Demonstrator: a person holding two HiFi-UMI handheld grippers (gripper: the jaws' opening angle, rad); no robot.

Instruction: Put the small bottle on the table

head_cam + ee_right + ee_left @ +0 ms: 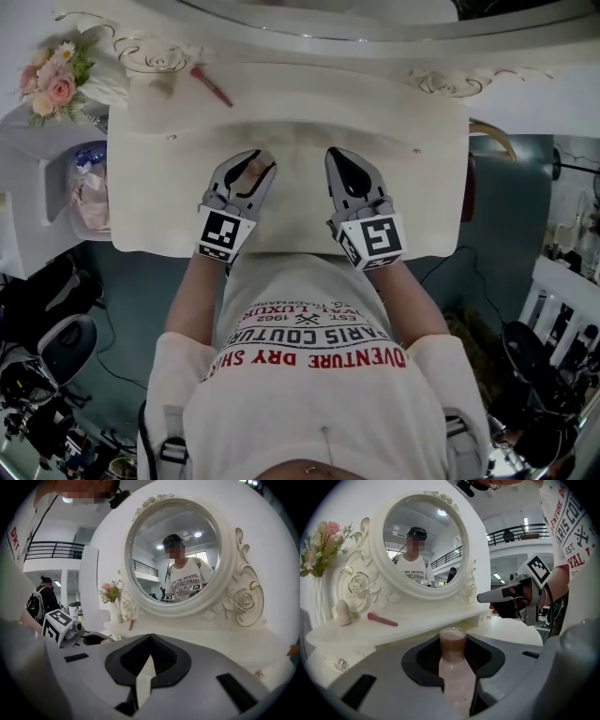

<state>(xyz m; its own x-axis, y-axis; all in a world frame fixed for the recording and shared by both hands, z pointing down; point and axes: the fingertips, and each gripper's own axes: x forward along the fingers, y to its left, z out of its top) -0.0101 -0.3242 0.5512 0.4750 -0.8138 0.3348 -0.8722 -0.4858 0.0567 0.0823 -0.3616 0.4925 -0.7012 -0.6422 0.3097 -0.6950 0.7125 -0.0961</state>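
Observation:
The small bottle point(453, 667), pale pink with a brown cap, stands upright between the jaws of my left gripper point(454, 641), which is shut on its body. From the head view the left gripper point(255, 167) hovers over the front middle of the white dressing table point(412, 202), and the bottle's cap point(251, 170) shows between its jaws. My right gripper point(341, 161) is alongside to the right, a hand's width away. Its jaws point(149, 641) are shut with nothing in them.
A raised shelf at the table's back carries a pink stick-like tool point(212, 86) and a beige sponge point(343, 612). An oval mirror point(424, 541) rises behind it. A vase of flowers point(54, 80) stands at the far left. The table's front edge point(281, 251) is just below the grippers.

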